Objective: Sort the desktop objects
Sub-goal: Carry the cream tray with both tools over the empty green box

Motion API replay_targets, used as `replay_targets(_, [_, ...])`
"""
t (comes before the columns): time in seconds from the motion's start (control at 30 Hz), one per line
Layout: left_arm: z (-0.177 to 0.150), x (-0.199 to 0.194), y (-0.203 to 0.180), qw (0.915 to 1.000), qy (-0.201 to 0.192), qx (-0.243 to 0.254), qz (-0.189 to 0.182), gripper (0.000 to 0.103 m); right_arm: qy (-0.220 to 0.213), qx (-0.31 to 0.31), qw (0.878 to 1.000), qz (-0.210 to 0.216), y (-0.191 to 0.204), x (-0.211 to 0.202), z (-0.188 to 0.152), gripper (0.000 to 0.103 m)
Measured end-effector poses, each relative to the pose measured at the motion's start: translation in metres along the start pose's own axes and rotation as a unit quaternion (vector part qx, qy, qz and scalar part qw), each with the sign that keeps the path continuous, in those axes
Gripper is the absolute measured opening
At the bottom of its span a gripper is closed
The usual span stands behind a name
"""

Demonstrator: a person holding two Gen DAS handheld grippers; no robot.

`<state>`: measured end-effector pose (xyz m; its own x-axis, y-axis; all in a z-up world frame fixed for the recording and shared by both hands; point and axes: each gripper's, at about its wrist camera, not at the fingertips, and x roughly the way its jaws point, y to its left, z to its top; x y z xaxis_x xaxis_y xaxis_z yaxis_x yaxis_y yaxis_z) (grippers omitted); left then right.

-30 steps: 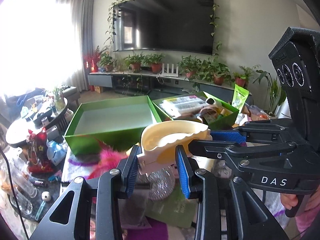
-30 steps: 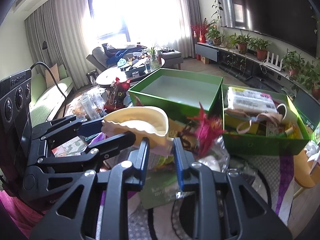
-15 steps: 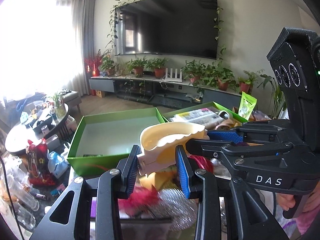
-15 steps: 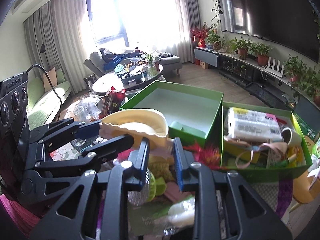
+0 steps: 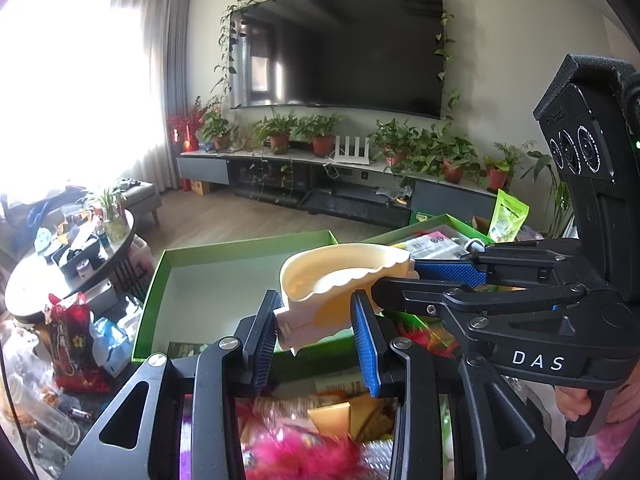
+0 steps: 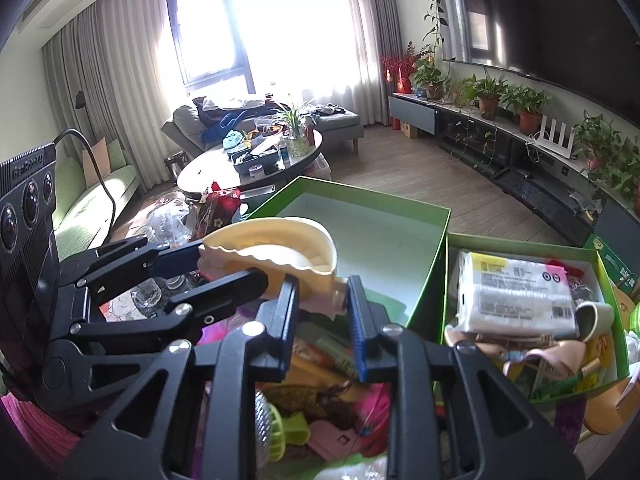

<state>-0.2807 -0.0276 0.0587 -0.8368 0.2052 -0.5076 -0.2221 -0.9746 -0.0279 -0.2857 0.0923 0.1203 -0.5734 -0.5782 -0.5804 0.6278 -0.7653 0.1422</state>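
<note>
A cream scallop-edged mold [image 5: 340, 276] hangs in the air, held from two sides. My left gripper [image 5: 316, 320] is shut on its pale hinge end. My right gripper [image 5: 400, 278] comes in from the right and pinches the other end. In the right wrist view the mold [image 6: 276, 248] sits above my right gripper [image 6: 322, 302], which is shut on its pinkish end, while the left gripper [image 6: 232, 266] clamps its left end. Just beyond it lies an empty green box [image 5: 224, 280] [image 6: 380, 248]. A second green box [image 6: 520, 242] to its right holds a white pack [image 6: 516, 292] and a mug [image 6: 596, 316].
Loose clutter lies under the grippers: pink feathers [image 5: 304, 456], a yellow card [image 5: 332, 416], a green hand fan [image 6: 288, 432]. A red snack bag [image 5: 72, 344] and a round coffee table [image 5: 48, 276] stand to the left. A TV console with potted plants [image 5: 320, 148] lines the far wall.
Both grippers carried the mold forward and slightly up over the clutter. The green boxes now sit closer and lower in both views. Neither grip changed.
</note>
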Motion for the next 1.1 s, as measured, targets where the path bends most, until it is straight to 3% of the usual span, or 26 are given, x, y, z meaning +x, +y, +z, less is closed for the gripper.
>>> replay_targets(0.6, [0.021, 0.07, 0.019, 0.9997, 0.02, 0.004, -0.014, 0.035, 0.011, 0.02, 1.0, -0.007, -0.037, 0.049, 0.019, 0.025])
replay_targets(1.1, [0.035, 0.121, 0.035, 0.9979, 0.059, 0.006, -0.028, 0.035, 0.05, 0.047, 0.998, -0.002, -0.065, 0.09, 0.035, 0.025])
